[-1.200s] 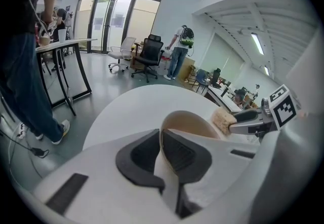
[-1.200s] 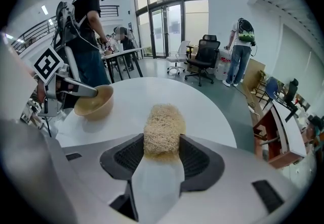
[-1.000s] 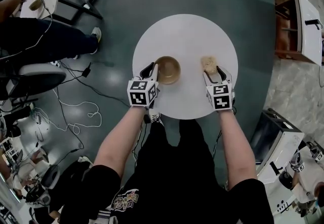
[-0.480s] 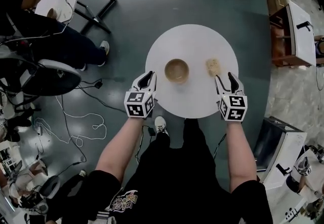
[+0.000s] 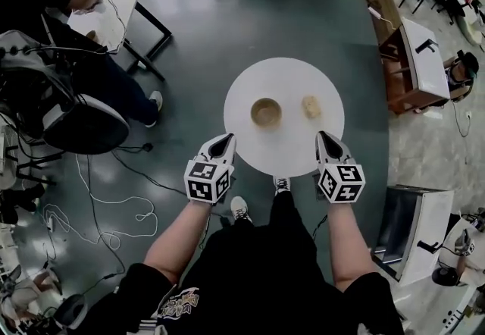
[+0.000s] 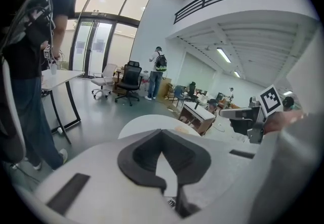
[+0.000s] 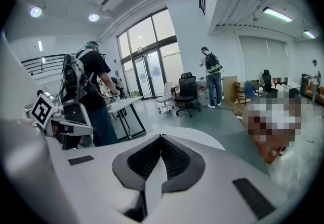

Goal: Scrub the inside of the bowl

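Currently the bowl (image 5: 266, 112) stands upright on the round white desk (image 5: 286, 155), left of centre; from the head view I see nothing in it. The sponge (image 5: 311, 106) lies on the desk to the bowl's right, near it but apart, and nothing holds it.

My left tongs (image 5: 226, 141) hang over the desk's near-left edge and my right tongs (image 5: 326, 138) over its near-right edge. Both are well apart from the bowl and the sponge.
- Left gripper view: jaws together at the tips, nothing between them.
- Right gripper view: jaws have just been closing and now meet, nothing between them either.

Judgement: there is no scrubbing contact at this moment, and I cannot tell whether the bowl is clean. To scrub well, I would:
- spread the right tongs before coming down on the sponge;
- take the sponge across its middle, so a good part sticks out below the pads;
- pinch the bowl's left rim with the left tongs, so it cannot skate or tip;
- work the sponge round the wall and base with light pressure.
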The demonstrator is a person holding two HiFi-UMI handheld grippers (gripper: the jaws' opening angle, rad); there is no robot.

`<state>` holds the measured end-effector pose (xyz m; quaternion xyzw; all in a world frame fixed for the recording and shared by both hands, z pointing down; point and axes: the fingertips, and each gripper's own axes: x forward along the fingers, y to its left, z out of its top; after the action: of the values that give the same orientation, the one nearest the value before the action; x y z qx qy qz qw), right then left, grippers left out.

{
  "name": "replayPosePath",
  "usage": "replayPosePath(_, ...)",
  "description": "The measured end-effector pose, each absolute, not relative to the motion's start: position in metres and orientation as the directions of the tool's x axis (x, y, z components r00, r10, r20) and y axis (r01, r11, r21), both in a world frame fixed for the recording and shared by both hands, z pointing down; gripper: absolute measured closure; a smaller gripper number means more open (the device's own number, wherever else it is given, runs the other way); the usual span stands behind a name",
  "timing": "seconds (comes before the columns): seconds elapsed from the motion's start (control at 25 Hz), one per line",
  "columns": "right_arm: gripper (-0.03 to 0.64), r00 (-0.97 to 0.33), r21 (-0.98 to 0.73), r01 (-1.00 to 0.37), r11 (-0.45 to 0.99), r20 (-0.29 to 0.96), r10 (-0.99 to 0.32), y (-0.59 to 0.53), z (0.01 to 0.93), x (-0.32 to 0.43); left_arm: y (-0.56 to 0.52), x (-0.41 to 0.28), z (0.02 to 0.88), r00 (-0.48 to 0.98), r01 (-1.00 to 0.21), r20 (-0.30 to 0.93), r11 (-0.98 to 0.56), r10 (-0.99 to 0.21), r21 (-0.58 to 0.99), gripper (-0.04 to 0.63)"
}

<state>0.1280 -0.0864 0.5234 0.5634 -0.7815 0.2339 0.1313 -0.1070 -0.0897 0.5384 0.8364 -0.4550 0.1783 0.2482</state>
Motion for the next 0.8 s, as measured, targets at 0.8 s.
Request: replayPosePath(0.8,0.595,-0.361,-0.296,-0.922,0.25,0.424,-0.831,0.059,0.49,0.011,0.034,-0.12,0.503,0.701,-0.704,0.482,-0.621,-0.526,0.345,0.589)
